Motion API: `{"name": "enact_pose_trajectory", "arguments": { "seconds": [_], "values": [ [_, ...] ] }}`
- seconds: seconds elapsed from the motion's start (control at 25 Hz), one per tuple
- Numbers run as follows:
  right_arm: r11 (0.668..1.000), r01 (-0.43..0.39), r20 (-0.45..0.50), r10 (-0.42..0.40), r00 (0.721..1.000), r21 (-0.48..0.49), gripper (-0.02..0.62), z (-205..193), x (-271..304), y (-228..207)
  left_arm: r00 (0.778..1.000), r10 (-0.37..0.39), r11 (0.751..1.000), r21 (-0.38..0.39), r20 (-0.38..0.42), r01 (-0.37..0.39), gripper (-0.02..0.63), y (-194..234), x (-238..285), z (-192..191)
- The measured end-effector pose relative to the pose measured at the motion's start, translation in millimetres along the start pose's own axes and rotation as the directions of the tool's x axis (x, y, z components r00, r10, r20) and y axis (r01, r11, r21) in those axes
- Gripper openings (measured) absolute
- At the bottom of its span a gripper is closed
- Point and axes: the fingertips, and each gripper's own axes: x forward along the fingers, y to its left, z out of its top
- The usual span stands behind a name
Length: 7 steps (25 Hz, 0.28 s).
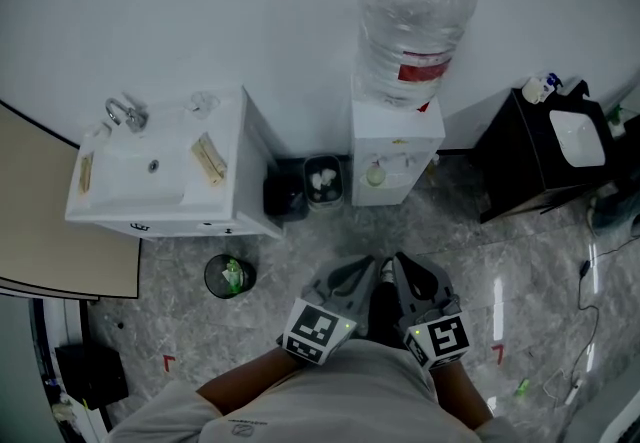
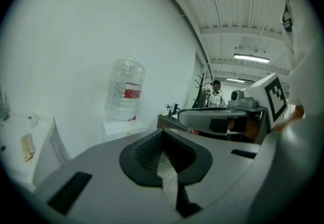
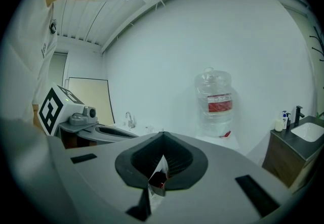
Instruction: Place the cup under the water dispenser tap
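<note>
Small pale-green cup [image 1: 375, 174] sits in the tap recess of the white water dispenser [image 1: 400, 146], upper centre of the head view, with a clear plastic bottle with a red label [image 1: 412, 21] on top. Down at lower centre, both claws hang side by side, well apart from it. Left claw [image 1: 366, 271]: jaws pressed together, nothing between. Right claw [image 1: 399, 267]: jaws together too, empty. White washbasin [image 1: 135, 176] at upper left.

The floor [image 1: 300, 261] and water dispenser [image 1: 397, 156] are seen steeply from overhead, pretty far off. Both gripper views are aimed roughly level across the room, and that same dispenser is shared.
</note>
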Motion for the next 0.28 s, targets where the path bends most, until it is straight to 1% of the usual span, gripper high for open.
{"name": "enact_pose_trajectory", "arguments": {
  "seconds": [0.08, 0.28],
  "values": [
    [1.000, 0.009, 0.001, -0.009, 1.000, 0.010, 0.015, -3, -1, -5, 1.000, -0.004, 1.000, -0.001, -0.007, 0.004, 0.006, -1, 4, -3],
    [1.000, 0.015, -0.013, -0.015, 1.000, -0.004, 0.015, -8, -1, -17, 1.000, -0.008, 1.000, -0.003, -0.017, 0.008, 0.006, -3, 15, -7]
  ]
}}
